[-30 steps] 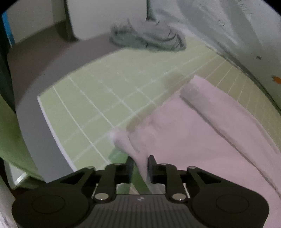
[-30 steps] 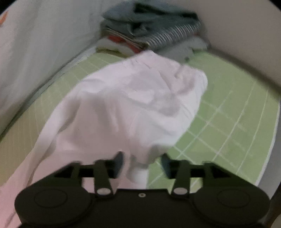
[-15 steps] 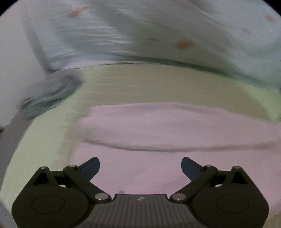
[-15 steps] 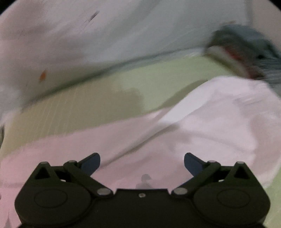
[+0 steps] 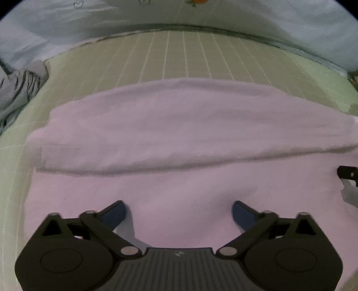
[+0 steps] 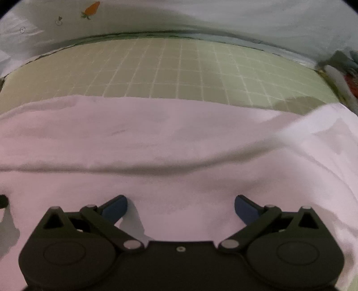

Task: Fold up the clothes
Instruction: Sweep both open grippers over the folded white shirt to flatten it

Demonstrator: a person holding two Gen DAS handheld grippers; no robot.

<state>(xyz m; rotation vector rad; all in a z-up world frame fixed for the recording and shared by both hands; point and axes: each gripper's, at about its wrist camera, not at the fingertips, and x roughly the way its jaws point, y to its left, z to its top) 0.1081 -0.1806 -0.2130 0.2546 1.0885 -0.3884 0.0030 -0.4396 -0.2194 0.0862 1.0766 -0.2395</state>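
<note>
Green gridded cutting-mat surface (image 5: pixel 179 56) runs out ahead of both claws, its white lines reaching to the pale printed fabric backdrop (image 6: pixel 179 15) beyond. Pale pink soft cotton garment (image 5: pixel 179 134) lies flat across the mat, directly under and ahead of both claws, spanning the full width of each view. One long fold is already laid: a raised band with a shadowed crease (image 5: pixel 156 167) crossing ahead of my fingertips. Cloth looks thin, limp, lightly wrinkled; its right end bunches up a bit in the right wrist view. Striped grey-and-white clothing heap (image 5: pixel 15 94) sits far left of the left claw.

Left claw (image 5: pixel 177 211) is spread wide, nothing between the jaws, hovering just over the pink cloth. Right claw (image 6: pixel 180 207) same: wide apart, holding nothing.

My read: next fold needs a fresh grip. I'd bring both claws down onto the near edge, pinch all layers together, keep them level so the crease stays straight. Risk: grabbing only the top layer, dragging the existing fold askew.
</note>
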